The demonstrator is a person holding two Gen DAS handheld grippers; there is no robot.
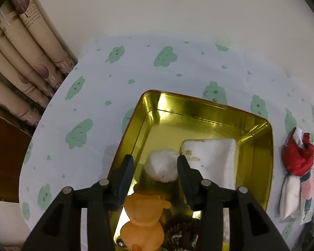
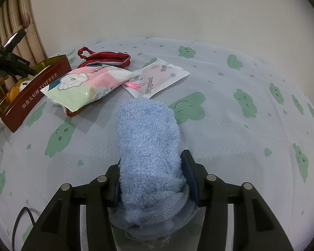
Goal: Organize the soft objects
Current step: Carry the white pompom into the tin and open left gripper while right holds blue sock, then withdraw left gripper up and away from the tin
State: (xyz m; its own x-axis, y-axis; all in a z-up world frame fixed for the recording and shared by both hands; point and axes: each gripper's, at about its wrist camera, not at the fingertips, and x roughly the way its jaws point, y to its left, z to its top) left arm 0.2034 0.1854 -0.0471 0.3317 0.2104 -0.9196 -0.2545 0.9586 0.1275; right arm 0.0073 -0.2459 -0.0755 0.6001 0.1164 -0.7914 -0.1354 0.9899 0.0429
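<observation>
Right wrist: blue towel (image 2: 148,156) clamped between right tongs (image 2: 151,167).

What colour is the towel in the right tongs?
Light blue towel; clearest in the right wrist view.

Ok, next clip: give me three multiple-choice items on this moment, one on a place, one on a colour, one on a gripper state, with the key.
1. Where does the white cotton ball lie?
A. inside the gold tin
B. on the tablecloth
C. on the wet wipes pack

2. What colour is the rolled towel between the right gripper's fingers?
A. red
B. light blue
C. white

3. How does the left gripper stand?
A. shut on the orange toy
B. shut on the folded white cloth
C. open over the tin

Key: A, the ball rests on the tin's gold floor beside the folded white cloth; B, the terry roll is light blue; C, both pads stand clear of the ball between them.
</observation>
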